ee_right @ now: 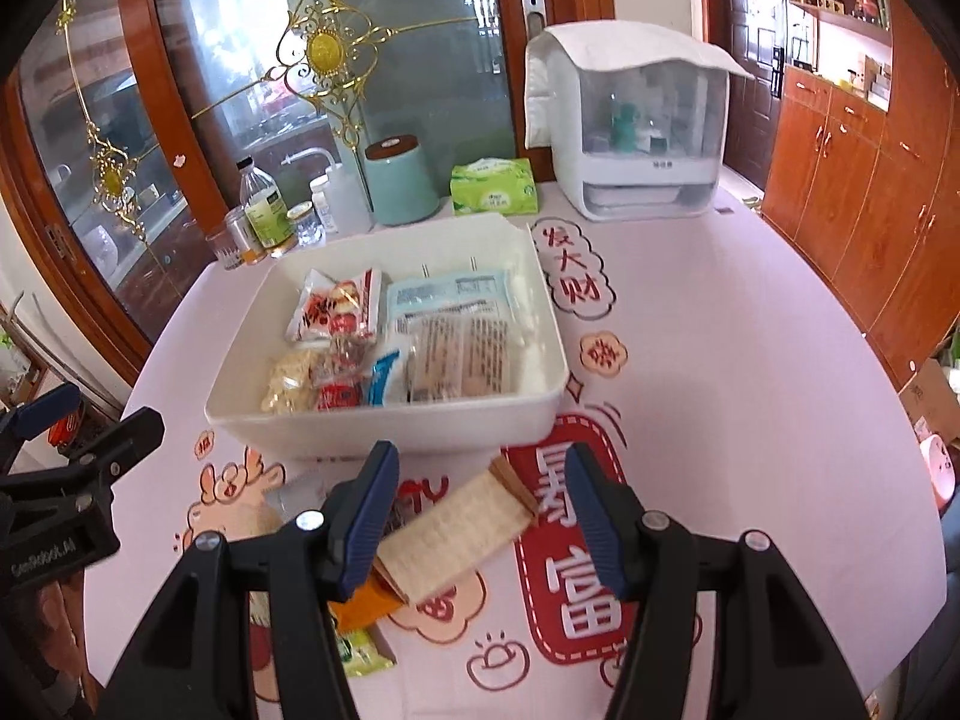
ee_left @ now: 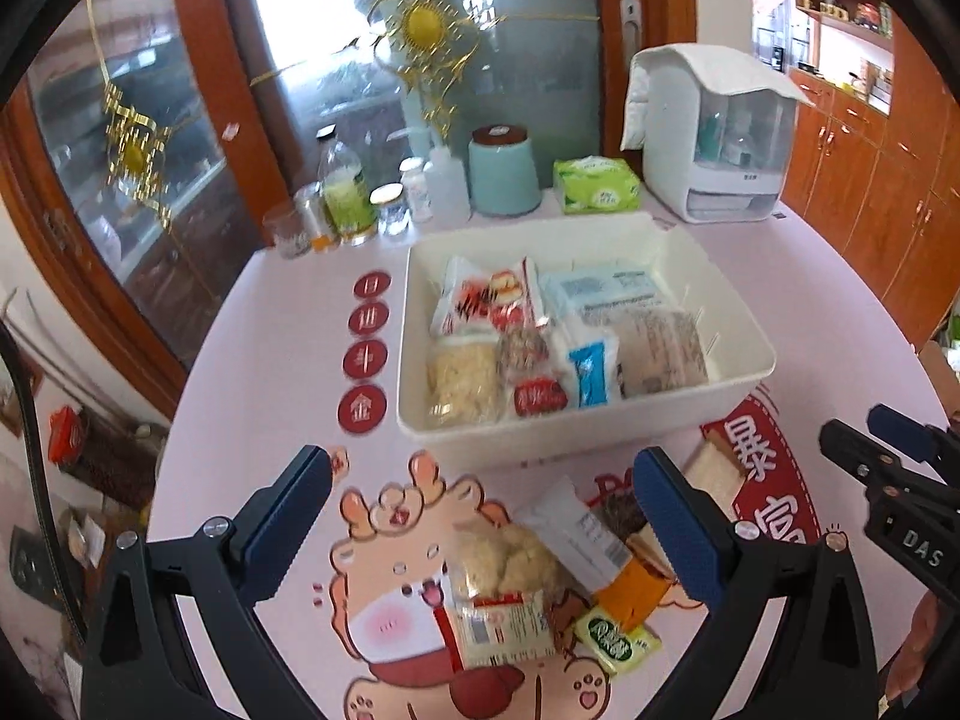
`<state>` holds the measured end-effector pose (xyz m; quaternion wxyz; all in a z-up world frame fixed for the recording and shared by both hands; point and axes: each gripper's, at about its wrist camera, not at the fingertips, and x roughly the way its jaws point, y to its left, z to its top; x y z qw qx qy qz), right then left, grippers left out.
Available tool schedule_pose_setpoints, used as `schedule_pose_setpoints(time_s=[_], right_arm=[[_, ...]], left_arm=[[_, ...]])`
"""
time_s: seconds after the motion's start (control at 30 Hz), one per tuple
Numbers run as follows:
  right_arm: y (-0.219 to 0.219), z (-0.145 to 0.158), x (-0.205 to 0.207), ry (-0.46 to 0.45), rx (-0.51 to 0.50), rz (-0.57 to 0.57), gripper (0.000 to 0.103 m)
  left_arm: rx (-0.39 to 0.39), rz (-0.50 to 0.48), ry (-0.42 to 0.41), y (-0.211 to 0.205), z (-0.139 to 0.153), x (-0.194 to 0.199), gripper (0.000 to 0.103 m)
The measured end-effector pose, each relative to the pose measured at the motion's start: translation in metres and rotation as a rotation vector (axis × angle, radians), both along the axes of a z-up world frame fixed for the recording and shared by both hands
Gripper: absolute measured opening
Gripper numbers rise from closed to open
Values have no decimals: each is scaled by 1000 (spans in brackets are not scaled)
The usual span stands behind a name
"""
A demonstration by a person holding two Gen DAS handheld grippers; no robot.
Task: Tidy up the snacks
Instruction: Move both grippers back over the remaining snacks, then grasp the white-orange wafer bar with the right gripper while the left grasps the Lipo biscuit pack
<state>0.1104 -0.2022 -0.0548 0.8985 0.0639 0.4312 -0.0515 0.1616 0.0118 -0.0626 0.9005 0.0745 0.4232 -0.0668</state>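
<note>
The table (ee_right: 750, 360) has a pink cloth with cartoon prints, and the white bin (ee_right: 540, 396) stands in its middle; I take this bin as the landmark. Inside the bin several snack packs lie flat: a large clear pack of crackers (ee_right: 459, 360) at its right side, a red and white bag (ee_right: 336, 306) at its back left, a small blue pack (ee_right: 384, 378) near its front wall. In front of the bin, on the cloth, a loose pile of snacks waits. The left claw (ee_left: 480, 516) is wide open and holds nothing; between its fingers and a little below lies a clear bag of pale puffed snacks (ee_left: 504, 588), with a green sachet (ee_left: 615, 645) and an orange sachet (ee_left: 636, 591) just beside it. The right claw (ee_right: 480, 516) is also wide open and empty; a long beige wafer pack (ee_right: 456, 534) lies tilted between its fingers, close in front of the bin.
</note>
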Motion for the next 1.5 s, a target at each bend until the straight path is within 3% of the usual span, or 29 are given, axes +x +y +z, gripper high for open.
schedule_pose_setpoints(time_s=[0.43, 0.77, 1.17, 1.33, 1.5], right_arm=[[6, -46, -25, 83, 41, 49, 58], [46, -83, -22, 149, 31, 180, 58], [73, -92, -3, 178, 58, 225, 58], [82, -101, 10, 208, 69, 244, 58], [94, -114, 26, 246, 71, 272, 58]], left_arm=[[-38, 49, 156, 38, -67, -19, 100], [-22, -43, 301, 34, -118, -34, 100], [-33, -33, 334, 23, -154, -30, 100], [-89, -20, 350, 32, -162, -23, 95], [-197, -3, 399, 46, -169, -13, 85]])
